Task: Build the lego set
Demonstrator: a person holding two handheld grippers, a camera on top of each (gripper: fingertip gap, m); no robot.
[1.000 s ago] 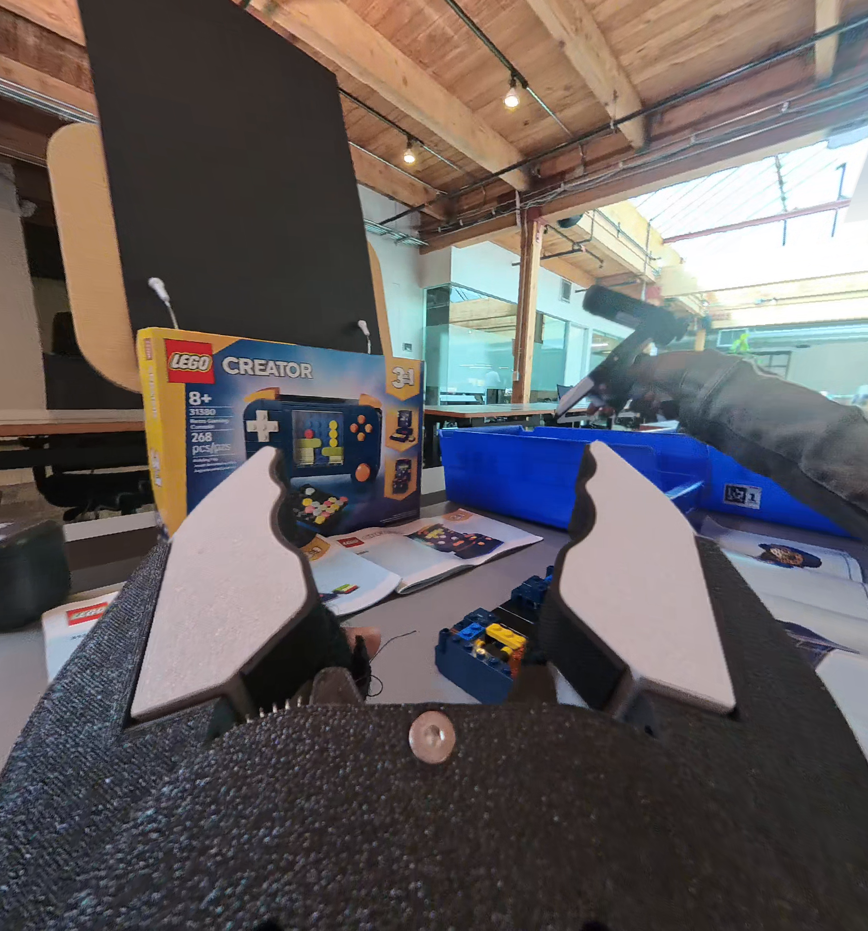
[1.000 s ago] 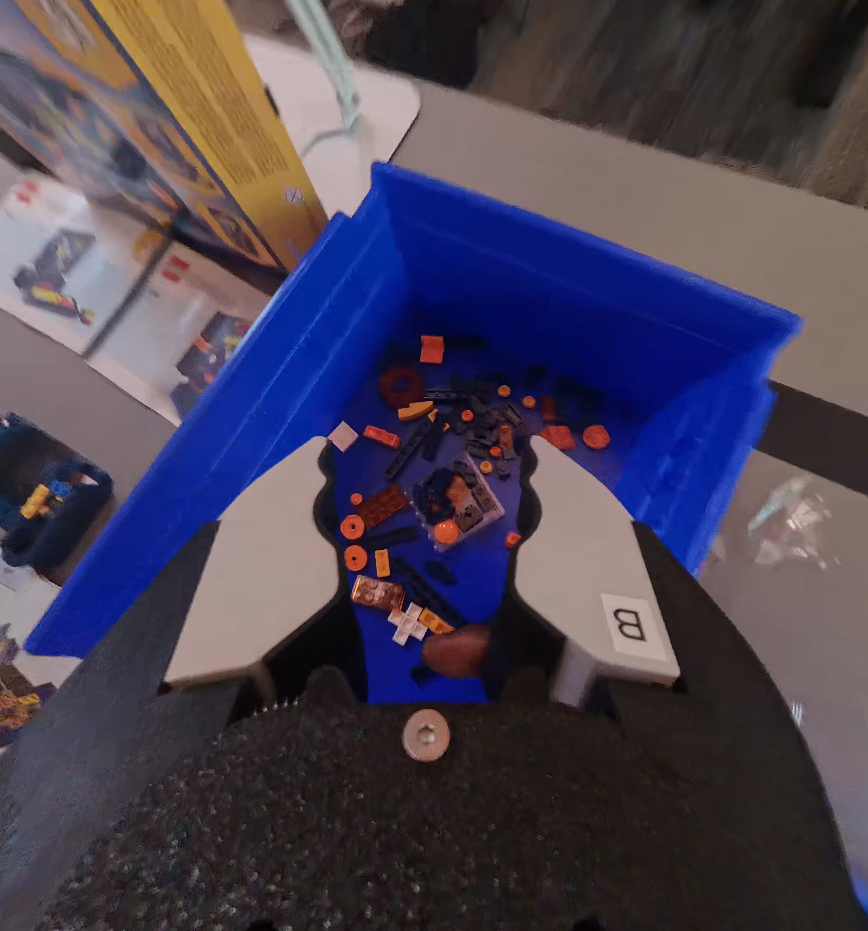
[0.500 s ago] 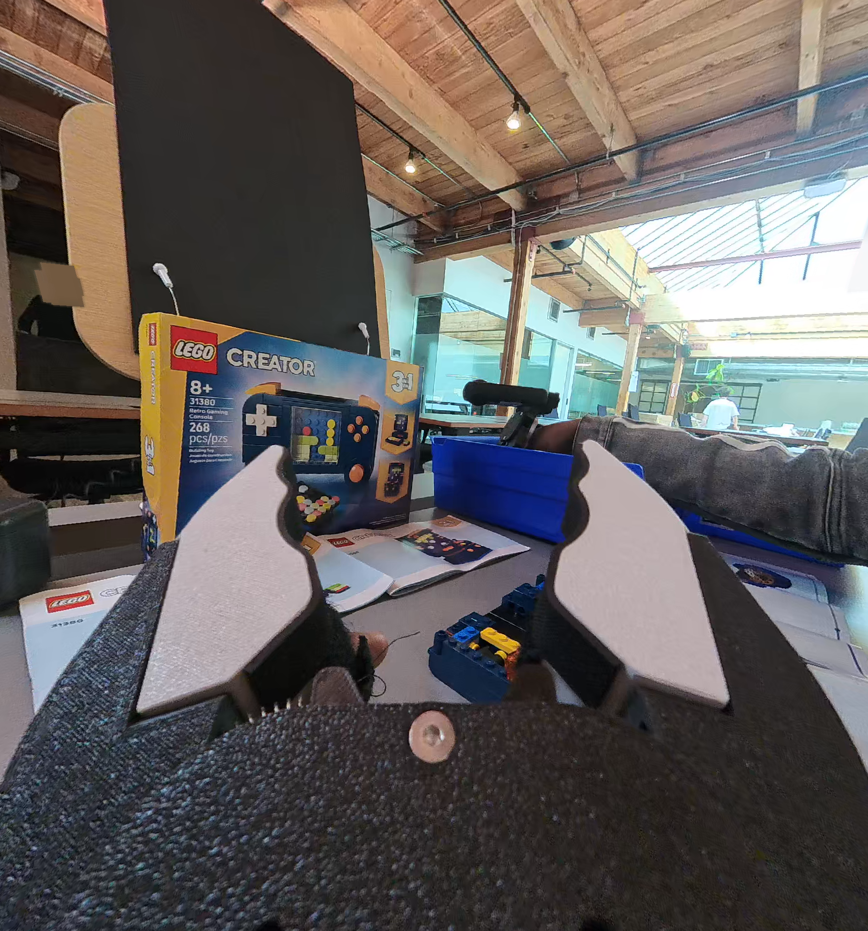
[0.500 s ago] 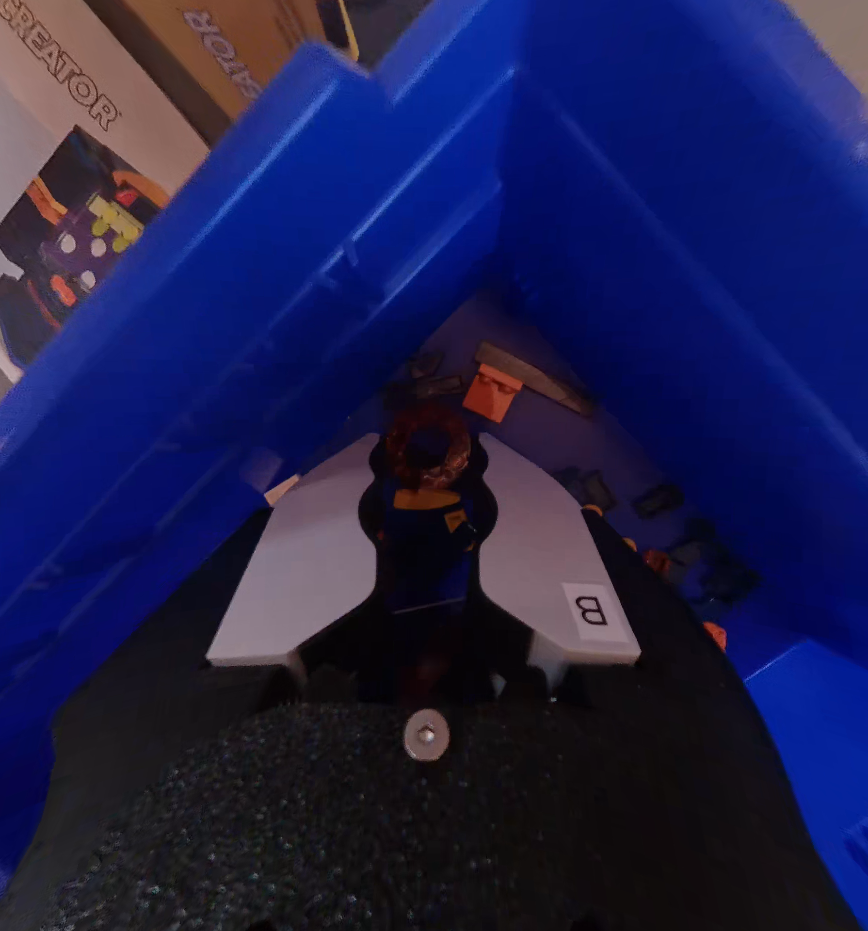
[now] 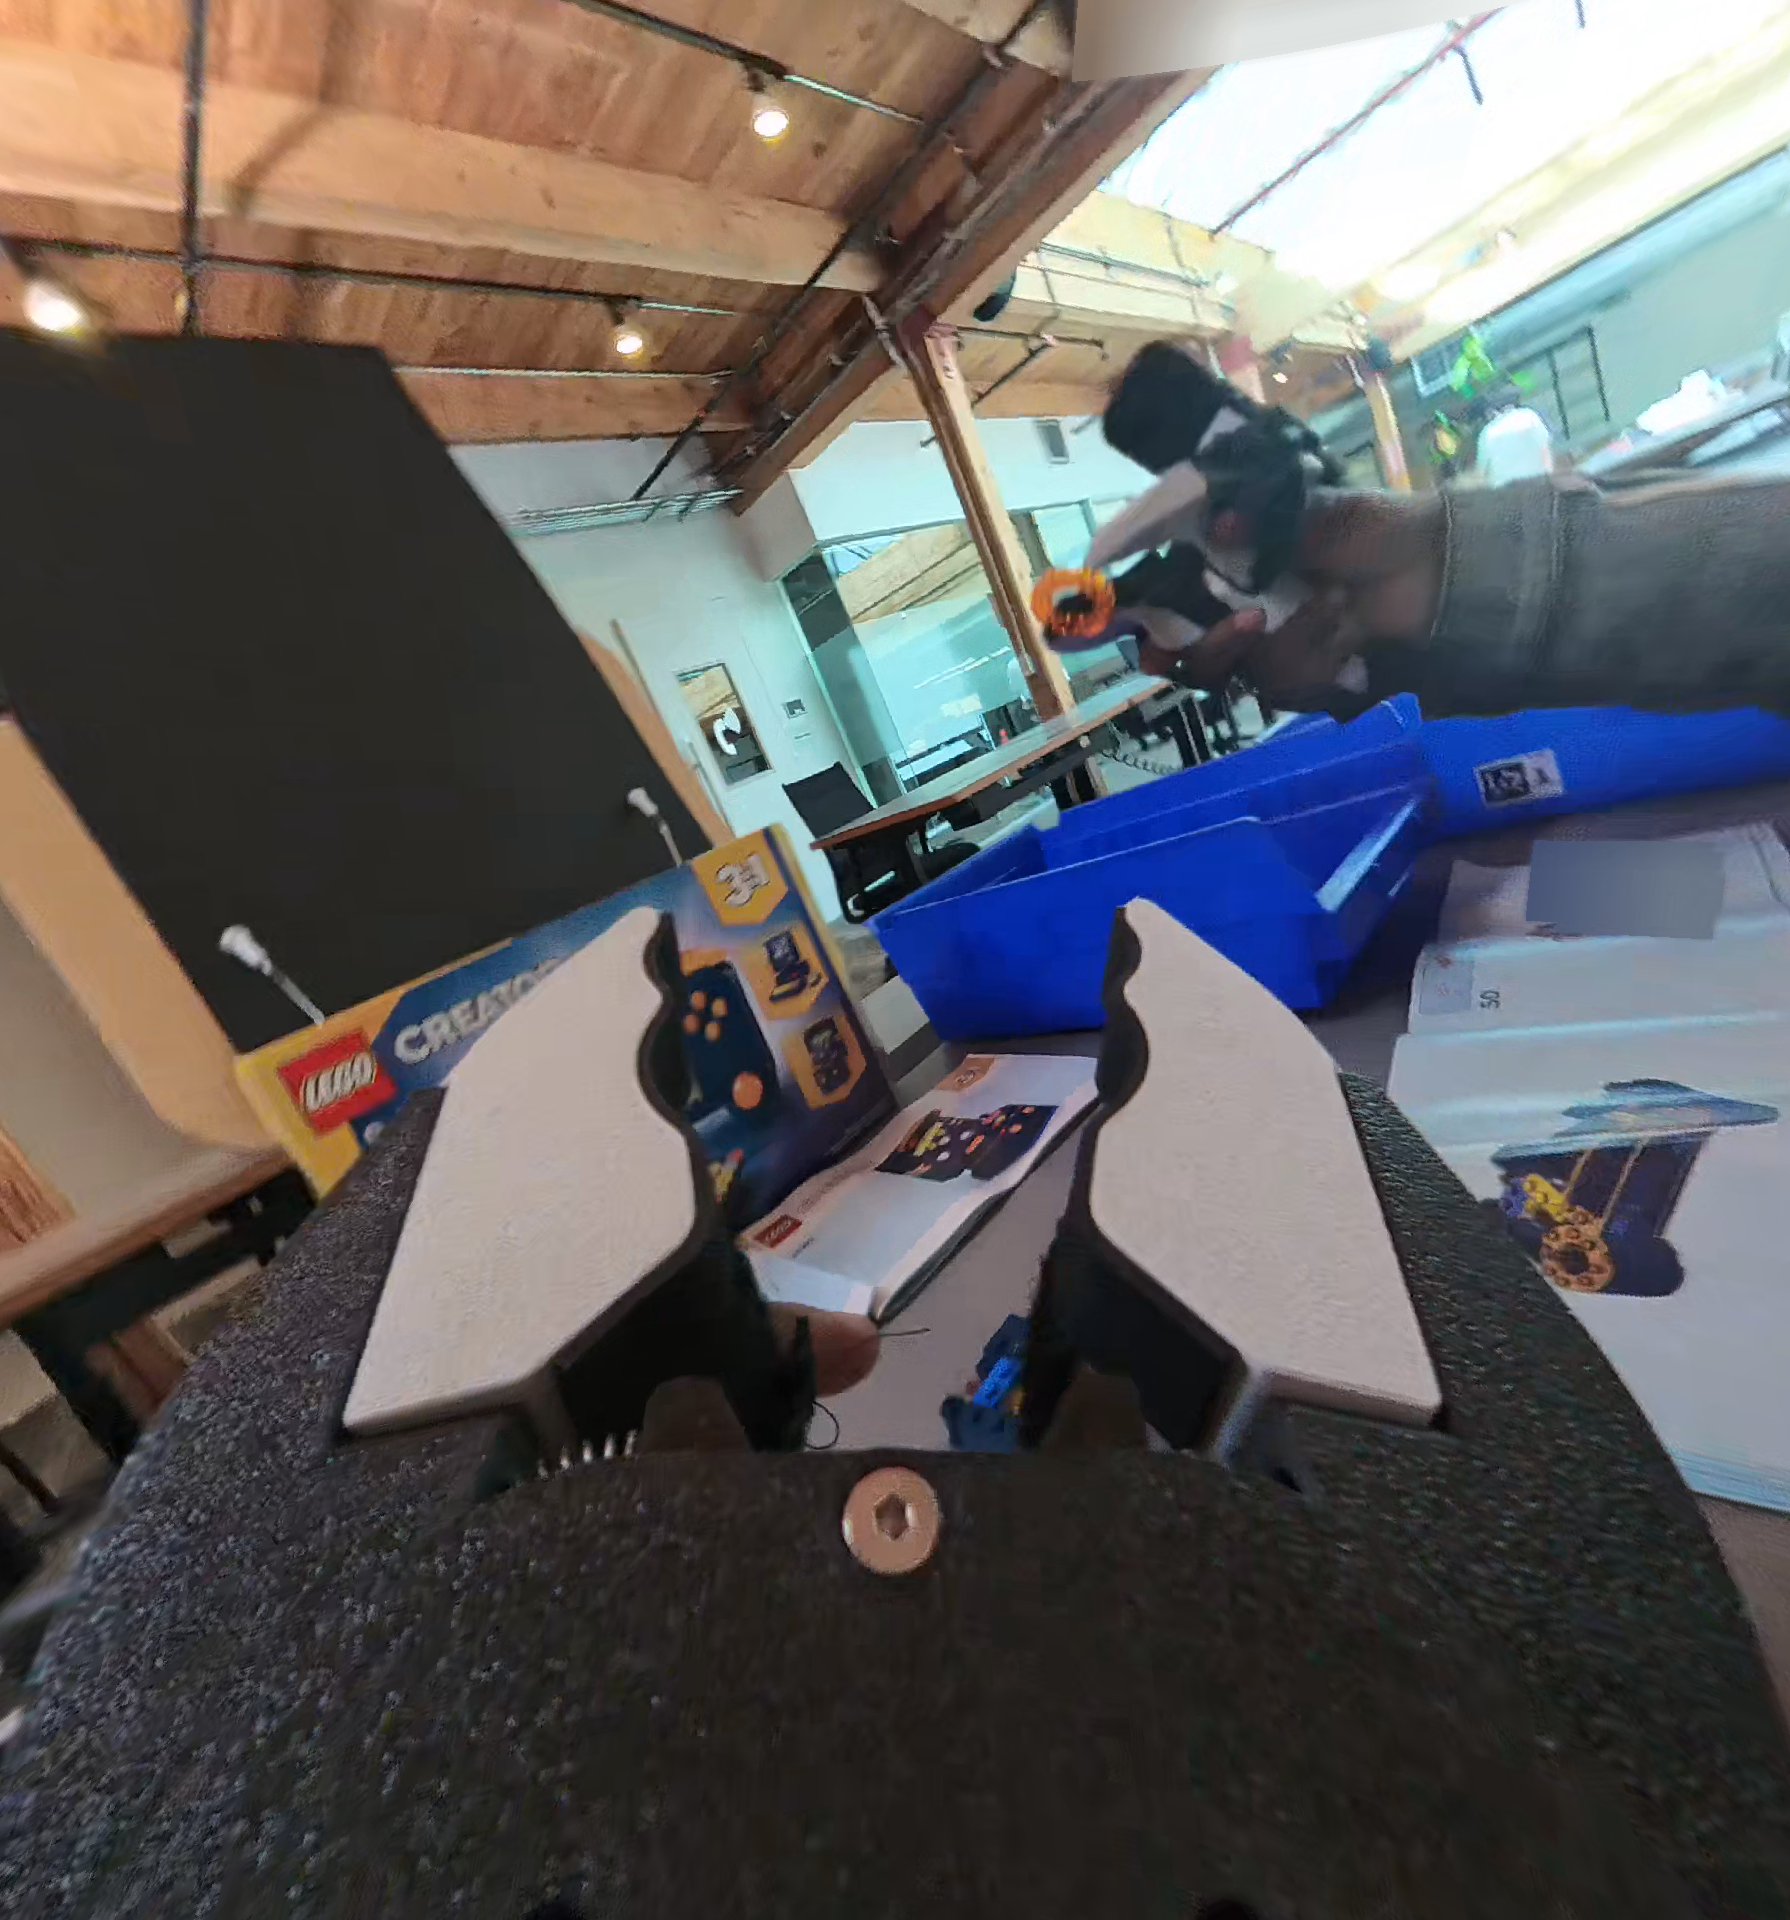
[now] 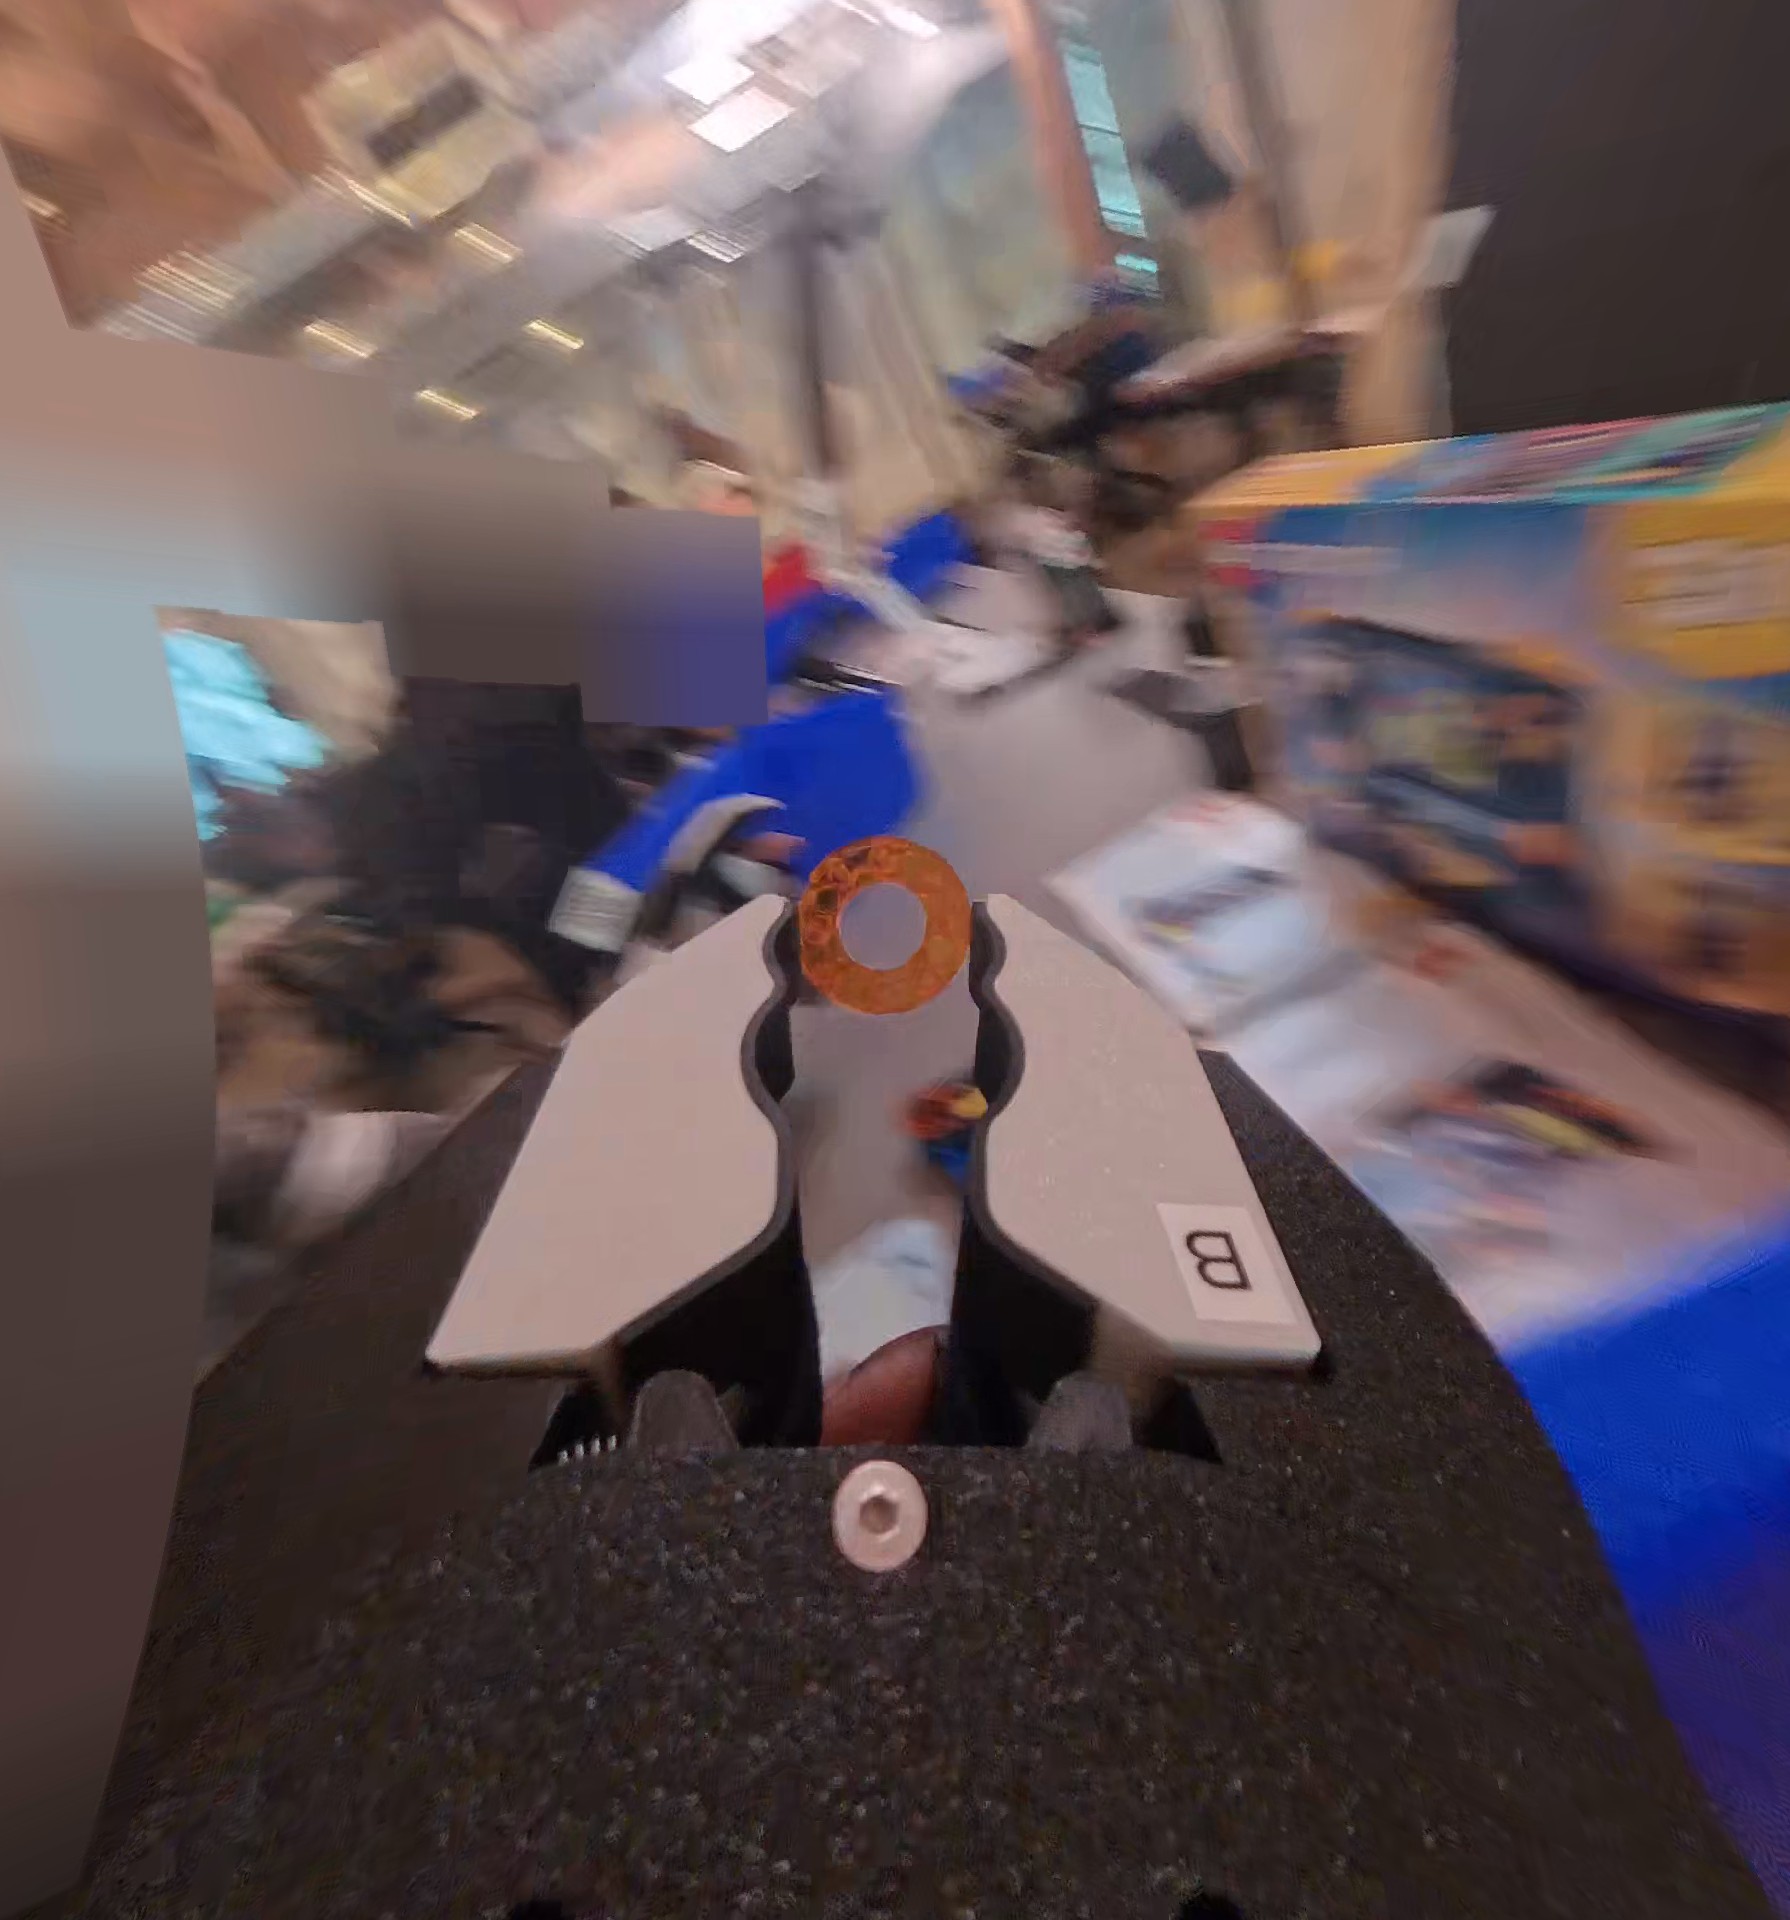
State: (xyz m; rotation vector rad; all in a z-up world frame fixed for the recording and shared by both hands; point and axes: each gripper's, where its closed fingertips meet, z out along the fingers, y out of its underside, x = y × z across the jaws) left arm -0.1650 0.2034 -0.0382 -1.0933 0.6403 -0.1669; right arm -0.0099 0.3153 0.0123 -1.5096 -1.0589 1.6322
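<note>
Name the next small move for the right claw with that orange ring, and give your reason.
Probably carry the orange ring down toward the small blue brick build on the table. The right claw is shut on the ring at its tips, lifted clear above the blue bin, while the left claw hangs open and empty just above that build.

Left tool (image 5: 886, 971) low and gaping, right tool (image 6: 883, 935) raised, tips pinching an orange ring (image 6: 886, 927)

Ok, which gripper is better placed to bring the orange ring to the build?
Right, likely. The right gripper already has the orange ring clamped between its fingers, lifted above the blue bin. The left gripper is open and empty, low near the small blue build.
</note>
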